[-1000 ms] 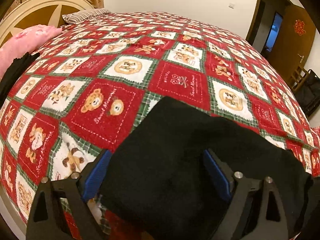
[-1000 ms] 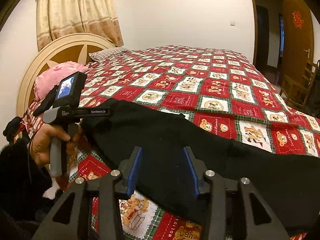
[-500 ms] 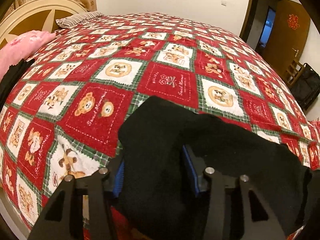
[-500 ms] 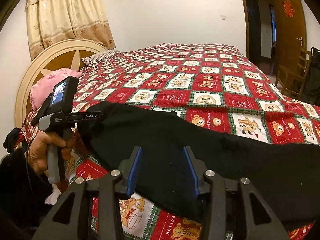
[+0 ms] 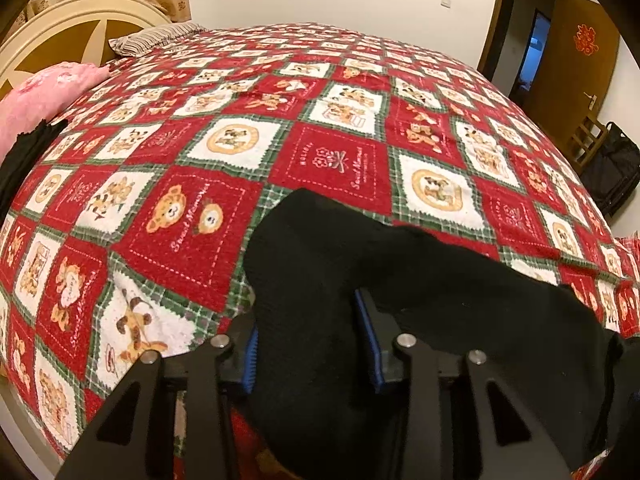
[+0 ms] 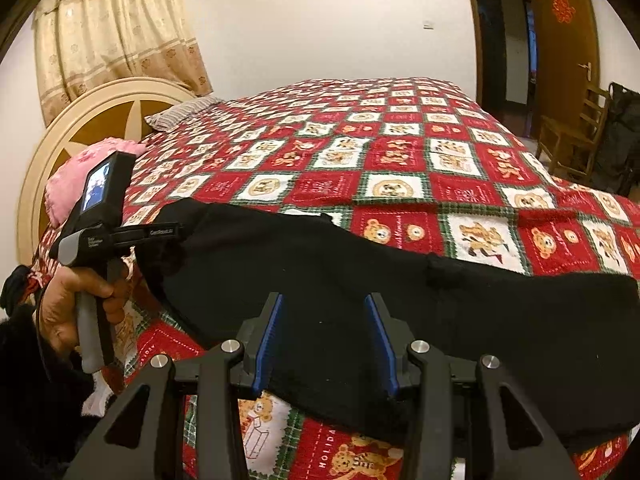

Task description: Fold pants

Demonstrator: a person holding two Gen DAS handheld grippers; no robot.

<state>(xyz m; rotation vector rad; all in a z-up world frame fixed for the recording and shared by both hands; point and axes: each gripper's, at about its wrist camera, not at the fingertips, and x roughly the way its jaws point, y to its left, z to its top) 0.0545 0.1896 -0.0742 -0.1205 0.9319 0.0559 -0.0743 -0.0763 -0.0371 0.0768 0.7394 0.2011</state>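
Pinching a bunched edge of the black pants (image 5: 420,280) between blue fingers (image 5: 370,344) of the left gripper (image 5: 308,350), at the end nearer the headboard (image 6: 80,128). Straddling the near hem with the right gripper (image 6: 324,344), fingers (image 6: 268,336) parted wide, apparently not clamping yet. Lying stretched along the near edge of the red patchwork bedspread (image 6: 400,152), mostly flat. Judging progress as early: no finished fold showing, all folding remaining.
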